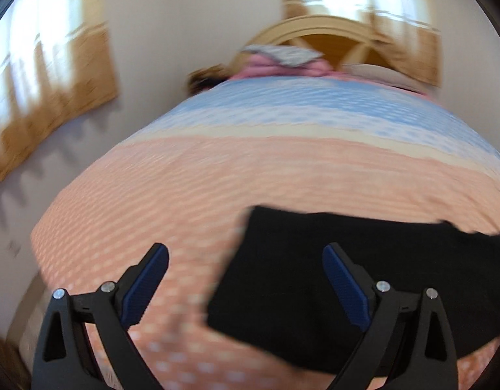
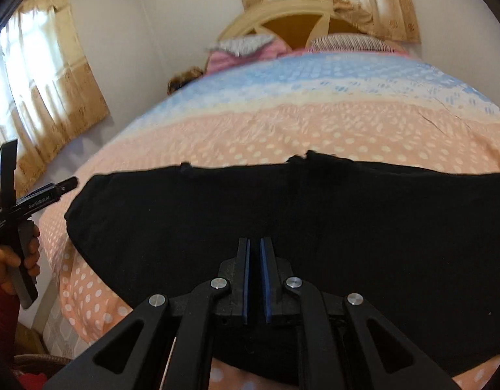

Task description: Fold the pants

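Black pants (image 2: 282, 208) lie flat across the near part of the bed, with a blunt end at the left. In the blurred left wrist view the pants (image 1: 363, 269) fill the lower right. My left gripper (image 1: 245, 248) hangs open above their left end, its right finger over the cloth and its left finger over the bedspread, nothing between the pads. From the right wrist view the left gripper (image 2: 68, 182) shows beyond the bed's left side, held by a hand (image 2: 6, 260). My right gripper (image 2: 256, 243) is shut over the middle of the pants, gripping nothing that I can see.
The bedspread (image 2: 282, 123) is peach with white dots and has a blue band farther back. Pink and grey pillows (image 2: 243, 48) and a wooden headboard (image 2: 282, 13) stand at the far end. Curtains (image 2: 55, 91) hang on the left wall, with a narrow strip of floor beside the bed.
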A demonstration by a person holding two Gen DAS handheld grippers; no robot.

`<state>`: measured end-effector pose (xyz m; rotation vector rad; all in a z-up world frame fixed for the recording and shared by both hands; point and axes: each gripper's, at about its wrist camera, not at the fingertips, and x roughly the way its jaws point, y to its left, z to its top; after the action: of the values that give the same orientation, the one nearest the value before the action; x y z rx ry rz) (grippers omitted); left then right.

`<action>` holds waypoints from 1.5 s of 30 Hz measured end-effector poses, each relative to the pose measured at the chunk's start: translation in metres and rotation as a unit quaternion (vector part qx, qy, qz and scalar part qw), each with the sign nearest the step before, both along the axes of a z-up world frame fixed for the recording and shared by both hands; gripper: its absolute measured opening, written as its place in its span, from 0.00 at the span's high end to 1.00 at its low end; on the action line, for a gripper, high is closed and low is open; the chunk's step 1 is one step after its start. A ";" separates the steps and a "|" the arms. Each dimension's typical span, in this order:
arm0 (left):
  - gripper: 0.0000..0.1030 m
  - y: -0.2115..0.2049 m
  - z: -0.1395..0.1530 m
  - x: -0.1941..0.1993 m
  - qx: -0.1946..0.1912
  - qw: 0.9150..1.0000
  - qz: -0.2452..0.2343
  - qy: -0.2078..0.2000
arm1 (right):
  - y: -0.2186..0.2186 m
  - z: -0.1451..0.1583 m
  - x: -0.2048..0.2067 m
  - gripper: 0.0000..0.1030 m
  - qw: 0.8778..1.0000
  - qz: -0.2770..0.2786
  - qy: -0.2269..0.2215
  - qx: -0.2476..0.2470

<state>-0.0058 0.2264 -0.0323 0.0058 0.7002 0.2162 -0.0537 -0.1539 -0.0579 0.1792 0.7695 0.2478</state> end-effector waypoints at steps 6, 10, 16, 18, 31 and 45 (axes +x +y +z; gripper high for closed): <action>0.05 0.047 -0.024 0.004 -0.072 0.995 0.063 0.018 | 0.047 0.041 -0.017 0.93 0.997 0.055 -0.058 0.012; 0.05 0.041 -0.036 0.002 -0.118 0.992 0.046 0.030 | 0.097 0.025 -0.011 0.93 0.993 0.110 -0.037 0.001; 0.13 0.036 -0.046 0.003 -0.159 0.986 0.023 0.047 | 0.113 -0.025 -0.002 0.93 0.993 0.114 0.022 -0.003; 0.24 0.034 -0.043 0.002 -0.169 0.984 0.025 0.040 | 0.114 -0.023 -0.001 0.93 0.993 0.118 0.024 -0.007; 0.74 0.009 -0.008 0.000 -0.179 0.983 -0.028 0.006 | 0.097 -0.012 -0.007 0.93 0.993 0.106 0.017 0.058; 0.91 -0.222 0.086 -0.044 -0.136 0.913 -0.373 -0.096 | -0.085 0.025 -0.048 0.93 0.977 -0.109 -0.037 0.181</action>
<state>-0.0495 0.0046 0.0532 -0.0133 0.4838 -0.6120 -0.1014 -0.2384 -0.0328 0.5932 0.6201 0.1840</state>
